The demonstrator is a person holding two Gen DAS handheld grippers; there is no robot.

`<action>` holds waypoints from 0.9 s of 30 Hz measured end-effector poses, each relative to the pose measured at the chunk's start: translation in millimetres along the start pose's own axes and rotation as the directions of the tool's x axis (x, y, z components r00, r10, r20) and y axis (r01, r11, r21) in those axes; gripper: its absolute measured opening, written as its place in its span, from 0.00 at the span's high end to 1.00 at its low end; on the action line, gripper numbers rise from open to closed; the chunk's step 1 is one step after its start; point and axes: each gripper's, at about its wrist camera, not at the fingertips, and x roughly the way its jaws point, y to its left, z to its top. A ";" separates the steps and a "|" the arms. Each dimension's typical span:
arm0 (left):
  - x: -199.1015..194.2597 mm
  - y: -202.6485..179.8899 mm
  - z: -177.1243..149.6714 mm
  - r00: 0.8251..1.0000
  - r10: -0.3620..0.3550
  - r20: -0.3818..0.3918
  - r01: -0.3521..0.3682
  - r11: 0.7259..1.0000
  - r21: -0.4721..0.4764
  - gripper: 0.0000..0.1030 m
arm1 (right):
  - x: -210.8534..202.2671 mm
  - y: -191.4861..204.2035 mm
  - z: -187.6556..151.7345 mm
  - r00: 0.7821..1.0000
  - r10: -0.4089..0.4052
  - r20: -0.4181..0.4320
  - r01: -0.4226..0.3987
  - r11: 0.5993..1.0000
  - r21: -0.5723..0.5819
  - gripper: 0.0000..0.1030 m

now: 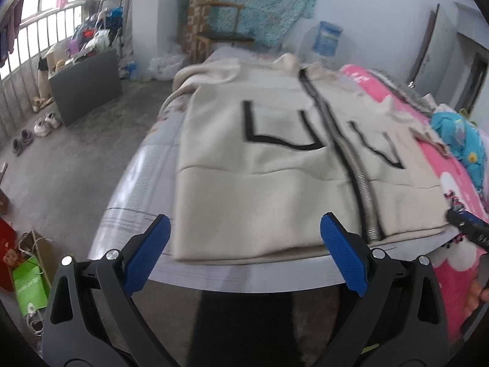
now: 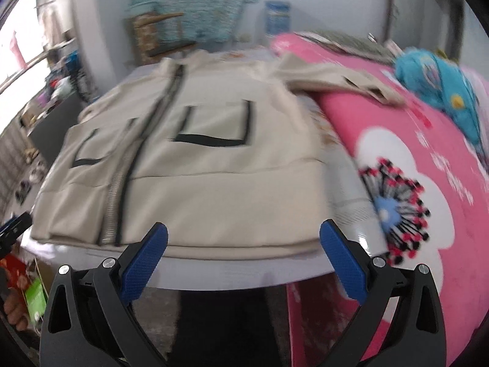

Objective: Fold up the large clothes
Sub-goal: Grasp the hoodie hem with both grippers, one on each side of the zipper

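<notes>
A beige zip-up jacket (image 1: 275, 165) with black pocket outlines lies flat, front up, on the bed, its hem at the near edge. One sleeve (image 2: 333, 81) stretches onto the pink quilt. My left gripper (image 1: 244, 244) hovers open just short of the hem's left part, nothing between its blue pads. In the right wrist view the jacket (image 2: 214, 177) fills the middle, and my right gripper (image 2: 244, 244) stands open in front of the hem's right part, empty. The right gripper's tip (image 1: 467, 229) shows at the left view's right edge.
The bed (image 1: 137, 177) has a pale grey sheet. A pink flowered quilt (image 2: 428, 183) and a blue plush item (image 2: 440, 76) lie on its right side. Left of the bed: floor with shoes (image 1: 42, 125), a dark box (image 1: 85, 85), bags (image 1: 27, 278). A wooden chair (image 1: 214, 30) stands behind.
</notes>
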 end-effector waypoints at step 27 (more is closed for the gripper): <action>58.6 15.1 23.3 0.977 0.214 0.001 -0.214 0.975 0.056 0.95 | 64.2 -39.0 29.5 0.997 -0.044 -0.070 0.040 0.998 -0.057 0.90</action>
